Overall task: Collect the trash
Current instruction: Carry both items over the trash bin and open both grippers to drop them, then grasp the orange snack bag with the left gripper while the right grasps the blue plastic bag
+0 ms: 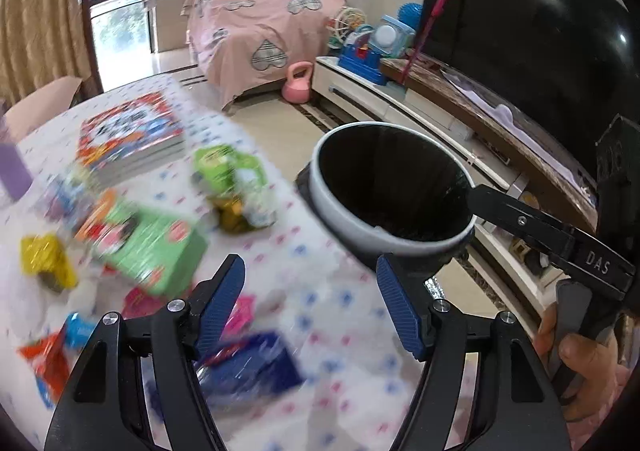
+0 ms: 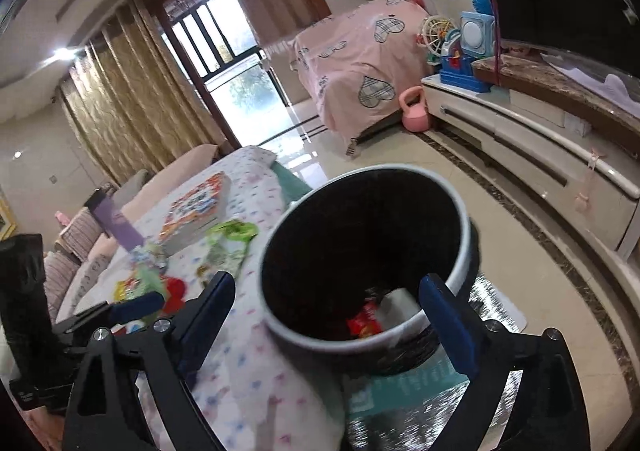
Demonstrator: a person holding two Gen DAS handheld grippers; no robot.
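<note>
Both grippers, left (image 1: 310, 293) and right (image 2: 326, 315), are spread wide and carry nothing. I see the bin (image 2: 362, 263) beside the table (image 1: 336, 331) with a red wrapper (image 2: 363, 324) already inside; blurred packets, perhaps a yellow wrapper (image 1: 48, 265), remain uncollected.

glossy cream tiled floor (image 2: 472, 171) with a dark border; far off, gold curtains (image 2: 116, 107) beside a bright barred balcony door (image 2: 232, 63); pink heart-print cover (image 2: 356, 63) over furniture; low white tv cabinet (image 2: 532, 147) on right, pink kettlebell (image 2: 415, 109) near it
</note>
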